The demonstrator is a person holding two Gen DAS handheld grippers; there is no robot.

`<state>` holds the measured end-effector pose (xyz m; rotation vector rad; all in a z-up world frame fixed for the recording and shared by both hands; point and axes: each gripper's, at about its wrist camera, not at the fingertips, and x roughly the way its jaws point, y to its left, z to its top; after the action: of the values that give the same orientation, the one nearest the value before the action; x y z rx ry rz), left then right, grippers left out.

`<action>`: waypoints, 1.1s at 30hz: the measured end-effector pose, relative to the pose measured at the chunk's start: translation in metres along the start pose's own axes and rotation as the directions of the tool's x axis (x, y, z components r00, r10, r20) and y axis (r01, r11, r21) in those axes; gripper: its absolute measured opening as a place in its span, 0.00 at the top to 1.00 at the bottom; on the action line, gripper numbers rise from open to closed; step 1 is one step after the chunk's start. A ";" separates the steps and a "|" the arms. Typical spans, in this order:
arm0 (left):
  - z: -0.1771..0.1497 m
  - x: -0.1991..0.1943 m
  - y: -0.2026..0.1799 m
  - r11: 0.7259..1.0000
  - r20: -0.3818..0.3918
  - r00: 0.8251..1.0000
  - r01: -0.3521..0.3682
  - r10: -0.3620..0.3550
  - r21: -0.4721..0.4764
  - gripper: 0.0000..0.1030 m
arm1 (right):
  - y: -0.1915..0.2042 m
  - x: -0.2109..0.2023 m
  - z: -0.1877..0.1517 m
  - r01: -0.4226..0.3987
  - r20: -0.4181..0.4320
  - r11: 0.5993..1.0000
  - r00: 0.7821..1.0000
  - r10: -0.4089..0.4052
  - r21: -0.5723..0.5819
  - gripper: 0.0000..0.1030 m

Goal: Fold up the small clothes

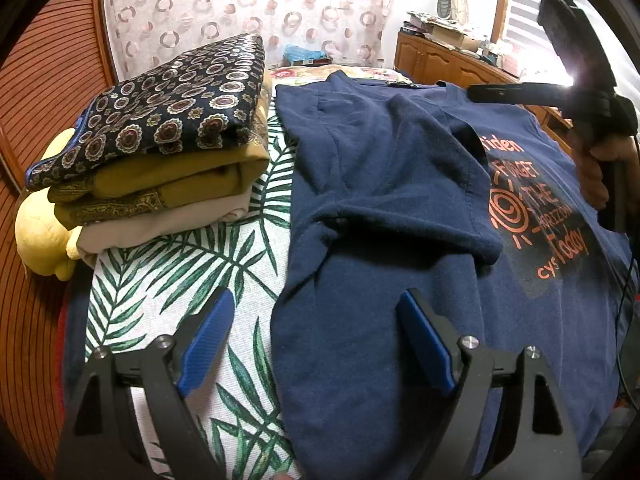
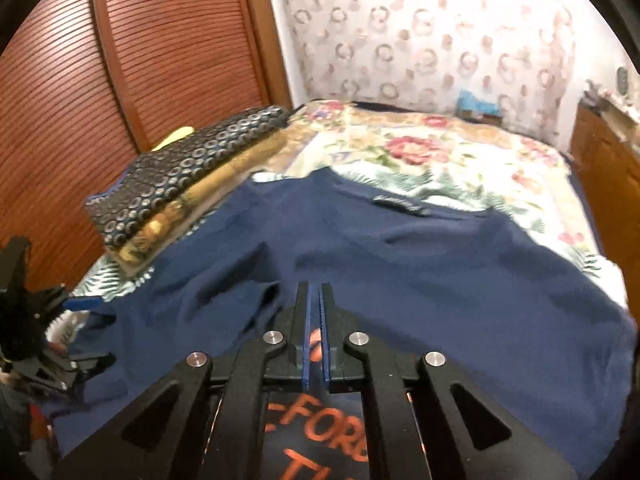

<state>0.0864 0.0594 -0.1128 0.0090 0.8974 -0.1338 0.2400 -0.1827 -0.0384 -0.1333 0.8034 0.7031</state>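
A navy T-shirt (image 1: 384, 208) with orange print lies flat on the leaf-patterned bed cover, its left side and sleeve folded inward over the front. It also shows in the right wrist view (image 2: 420, 272). My left gripper (image 1: 316, 340) is open and empty, low over the shirt's left edge near the hem. My right gripper (image 2: 314, 300) is shut with nothing between its fingers, held above the printed chest. It also shows in the left wrist view (image 1: 504, 94), raised at the right.
A stack of folded clothes (image 1: 160, 140) topped by a dark medallion-print piece sits left of the shirt, also in the right wrist view (image 2: 180, 184). A yellow soft toy (image 1: 44, 232) lies beside it. A slatted wooden wardrobe (image 2: 120, 80) stands left, a wooden cabinet (image 1: 440, 60) at the back right.
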 end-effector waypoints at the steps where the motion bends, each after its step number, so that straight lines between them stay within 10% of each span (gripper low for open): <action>1: 0.000 0.000 0.000 1.000 0.000 1.000 0.000 0.000 0.000 0.18 | 0.003 0.003 0.001 0.004 -0.001 1.000 1.000 -0.004 -0.003 0.80; 14: -0.001 0.001 0.002 1.000 -0.002 1.000 -0.001 0.001 -0.007 0.15 | 0.021 0.051 0.004 -0.041 -0.118 0.999 0.992 0.041 0.000 0.74; 33: -0.001 0.001 0.002 1.000 -0.003 1.000 -0.004 0.004 -0.010 0.14 | 0.026 0.016 0.001 -0.042 -0.016 0.996 0.999 0.041 -0.083 1.00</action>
<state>0.0864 0.0618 -0.1141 0.0015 0.9005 -0.1257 0.2323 -0.1538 -0.0449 -0.1975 0.7922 0.7761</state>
